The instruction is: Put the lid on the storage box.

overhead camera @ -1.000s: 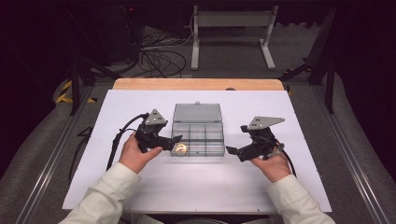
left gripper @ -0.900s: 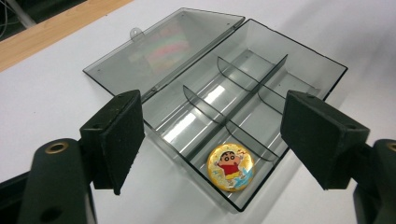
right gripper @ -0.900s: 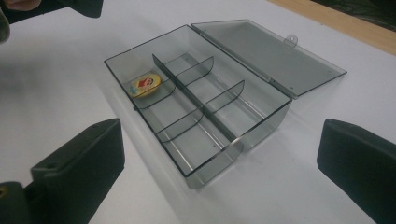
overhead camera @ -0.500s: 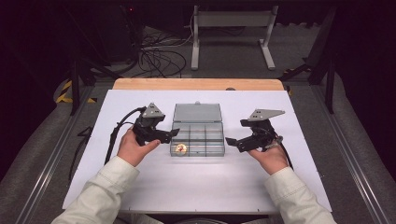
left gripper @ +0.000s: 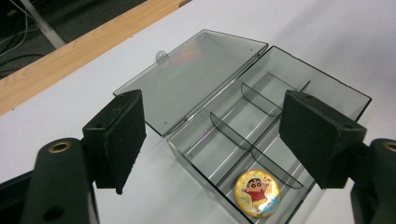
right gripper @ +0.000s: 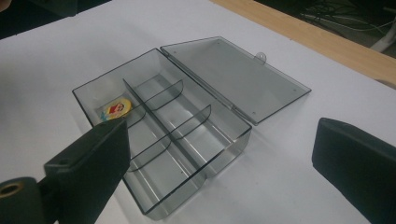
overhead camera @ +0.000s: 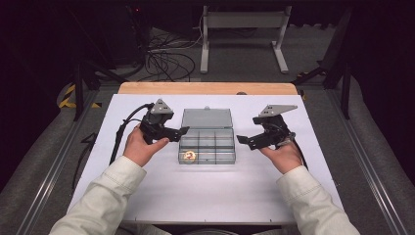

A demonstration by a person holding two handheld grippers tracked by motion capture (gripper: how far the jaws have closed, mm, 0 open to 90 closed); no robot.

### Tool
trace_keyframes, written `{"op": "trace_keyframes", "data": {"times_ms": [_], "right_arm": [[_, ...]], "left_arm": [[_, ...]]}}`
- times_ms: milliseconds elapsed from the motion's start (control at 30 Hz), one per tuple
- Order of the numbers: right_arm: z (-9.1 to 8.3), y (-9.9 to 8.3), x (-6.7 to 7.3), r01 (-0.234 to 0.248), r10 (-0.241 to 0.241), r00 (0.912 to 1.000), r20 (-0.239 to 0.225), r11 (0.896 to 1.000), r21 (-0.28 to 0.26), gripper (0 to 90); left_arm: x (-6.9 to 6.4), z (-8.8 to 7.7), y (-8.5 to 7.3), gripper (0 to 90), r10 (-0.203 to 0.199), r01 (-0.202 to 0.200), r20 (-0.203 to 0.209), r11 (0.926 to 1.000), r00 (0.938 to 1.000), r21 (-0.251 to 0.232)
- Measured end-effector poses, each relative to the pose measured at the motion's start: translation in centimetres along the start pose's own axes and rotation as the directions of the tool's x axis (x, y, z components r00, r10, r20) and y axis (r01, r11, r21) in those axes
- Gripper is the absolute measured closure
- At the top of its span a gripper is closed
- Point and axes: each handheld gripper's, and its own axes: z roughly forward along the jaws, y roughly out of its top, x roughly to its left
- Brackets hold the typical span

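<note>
Between both open tongs (overhead camera: pixel 184 131) (overhead camera: pixel 242 140), compartment box (overhead camera: pixel 207 142), badge (overhead camera: pixel 189 156) inside

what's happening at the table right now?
A person holds a two-jaw gripper in each hand on either side of a clear divided box whose lid lies open flat behind it. The left gripper and right gripper both hover with jaws open and nothing in them. A round cartoon badge sits in the box's near-left compartment; the other compartments look empty.
</note>
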Motion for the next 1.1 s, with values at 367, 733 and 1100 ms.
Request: {"op": "trace_keyframes", "data": {"times_ms": [367, 733, 1100], "right_arm": [[1.0, 1.5, -0.9, -0.008, 0.008, 0.9999, 0.01, 1.0, 0.015, 4.9], [2.5, 2.3, -2.3, -0.033, 0.032, 0.9992, 0.025, 0.999, 0.027, 4.9], [4.6, 1.8, -3.6, -0.085, 0.084, 0.9961, 0.027, 0.996, 0.034, 5.6]], "left_arm": [[0.2, 0.8, 1.2, 22.4, 0.006, -0.006, -0.018, 0.9999, 0.9998, 0.013], [0.8, 2.3, 2.1, 20.9, -0.026, 0.027, -0.019, 0.999, 0.9995, 0.037], [1.7, 4.8, 1.7, 21.0, -0.061, 0.063, -0.027, 0.9965, 0.9978, 0.056]]}}
